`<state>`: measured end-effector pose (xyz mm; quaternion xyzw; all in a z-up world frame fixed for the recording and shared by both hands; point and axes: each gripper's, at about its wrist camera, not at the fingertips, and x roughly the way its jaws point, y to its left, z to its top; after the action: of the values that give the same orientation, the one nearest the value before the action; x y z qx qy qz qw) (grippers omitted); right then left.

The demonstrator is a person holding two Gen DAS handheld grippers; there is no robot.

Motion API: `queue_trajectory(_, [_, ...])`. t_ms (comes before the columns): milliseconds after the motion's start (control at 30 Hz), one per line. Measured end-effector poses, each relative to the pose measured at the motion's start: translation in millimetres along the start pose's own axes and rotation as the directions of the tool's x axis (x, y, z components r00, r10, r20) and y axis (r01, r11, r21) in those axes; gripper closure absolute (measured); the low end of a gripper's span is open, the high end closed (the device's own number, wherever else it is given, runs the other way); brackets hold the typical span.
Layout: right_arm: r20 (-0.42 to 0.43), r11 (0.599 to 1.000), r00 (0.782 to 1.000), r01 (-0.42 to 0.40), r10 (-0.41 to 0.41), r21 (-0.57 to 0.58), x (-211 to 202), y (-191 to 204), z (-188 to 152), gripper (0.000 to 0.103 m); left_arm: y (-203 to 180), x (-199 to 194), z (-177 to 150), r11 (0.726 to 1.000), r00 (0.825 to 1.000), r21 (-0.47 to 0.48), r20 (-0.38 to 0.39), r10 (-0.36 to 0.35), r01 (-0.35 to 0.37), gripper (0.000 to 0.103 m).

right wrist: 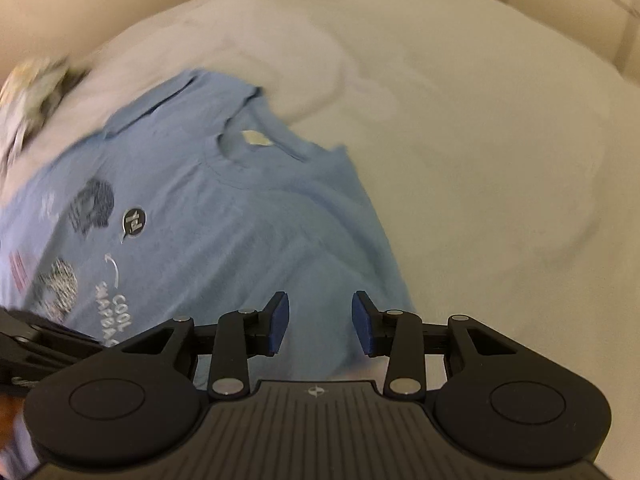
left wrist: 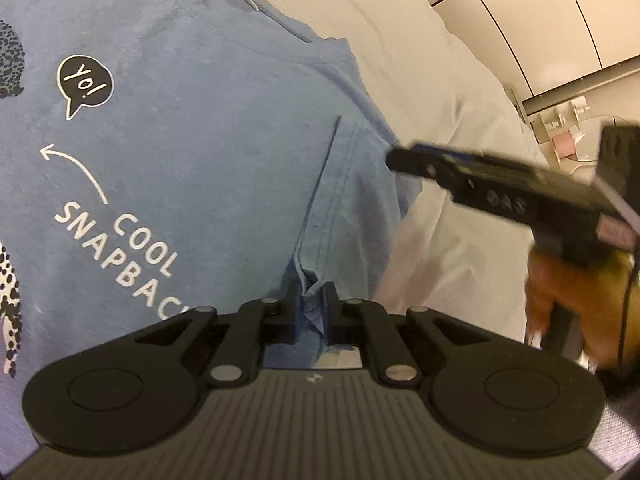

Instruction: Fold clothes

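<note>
My left tool (left wrist: pixel 311 307) is closed down on a bunched fold of the blue T-shirt (left wrist: pixel 192 152), pinching cloth between its pads. The shirt lies print-up on the pale bed sheet (left wrist: pixel 448 112), spreading ahead and to the left of that tool. My right tool (right wrist: pixel 320 322) stands part open with nothing between its blue pads (right wrist: pixel 279 322), hovering over the shirt's right edge. From the left view, the right tool (left wrist: pixel 404 160) and the hand (left wrist: pixel 576 304) gripping it sit off to the right.
</note>
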<state>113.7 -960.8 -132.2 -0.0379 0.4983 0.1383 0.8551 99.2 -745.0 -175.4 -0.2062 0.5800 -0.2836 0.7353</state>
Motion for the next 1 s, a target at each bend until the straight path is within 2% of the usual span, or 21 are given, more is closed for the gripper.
queue_trajectory(200, [-0.061, 0.974, 0.998, -0.023, 0.009, -0.225, 36.9, 8.4, 22.6, 0.065, 7.2, 0.6, -2.4, 1.000, 1.000, 0.001, -0.007, -0.003, 0.003, 0.097])
queue_trajectory(300, [-0.101, 0.961, 0.995, -0.035, 0.007, -0.274, 48.1, 9.2, 26.2, 0.066, 7.2, 1.1, -1.2, 1.000, 1.000, 0.017, -0.010, -0.006, 0.006, 0.097])
queue_trajectory(333, [-0.104, 0.966, 0.995, -0.040, 0.014, -0.254, 47.9, 6.7, 27.3, 0.069, 6.5, 1.2, -0.4, 1.000, 1.000, 0.024, -0.010, -0.009, 0.010, 0.097])
queue_trajectory(367, [-0.106, 0.971, 0.994, -0.045, 0.020, -0.234, 47.6, 4.1, 28.4, 0.085, 5.8, 1.1, 0.3, 0.999, 1.000, 0.031, -0.010, -0.013, 0.013, 0.097])
queue_trajectory(400, [-0.108, 0.976, 0.994, -0.049, 0.027, -0.214, 47.4, 1.6, 29.6, 0.096, 4.9, -0.2, 1.1, 0.999, 1.000, 0.040, -0.005, -0.018, 0.018, 0.097])
queue_trajectory(433, [-0.110, 0.979, 0.993, -0.054, 0.033, -0.194, 47.2, -1.0, 30.7, 0.102, 4.3, -1.6, 1.9, 0.999, 1.000, 0.048, 0.001, -0.022, 0.022, 0.097])
queue_trajectory(600, [-0.009, 0.991, 1.000, -0.028, 0.026, -0.134, 22.8, -5.4, 39.1, 0.102, 8.0, -13.2, 7.0, 0.999, 0.997, 0.044, 0.077, -0.026, 0.023, 0.097])
queue_trajectory(700, [0.040, 0.991, 0.999, -0.010, 0.015, -0.130, 17.9, -3.9, 47.5, 0.102, 20.0, -1.7, 11.4, 1.000, 1.000, 0.008, 0.019, 0.009, -0.010, 0.097])
queue_trajectory(767, [0.015, 0.989, 1.000, 0.000, 0.002, -0.151, 27.3, -0.8, 50.5, 0.095, 26.5, 1.8, 13.6, 1.000, 1.000, -0.011, -0.003, 0.020, -0.020, 0.097])
queue_trajectory(833, [-0.008, 0.989, 1.000, 0.013, -0.015, -0.148, 34.1, -0.3, 50.8, 0.092, 27.5, -5.7, 14.2, 1.000, 1.000, -0.010, 0.018, 0.023, -0.022, 0.096])
queue_trajectory(1000, [0.035, 0.998, 0.999, 0.027, -0.025, -0.054, 17.9, -7.8, 42.6, 0.090, 27.3, -19.1, 13.9, 1.000, 0.998, -0.002, 0.059, 0.008, -0.008, 0.096])
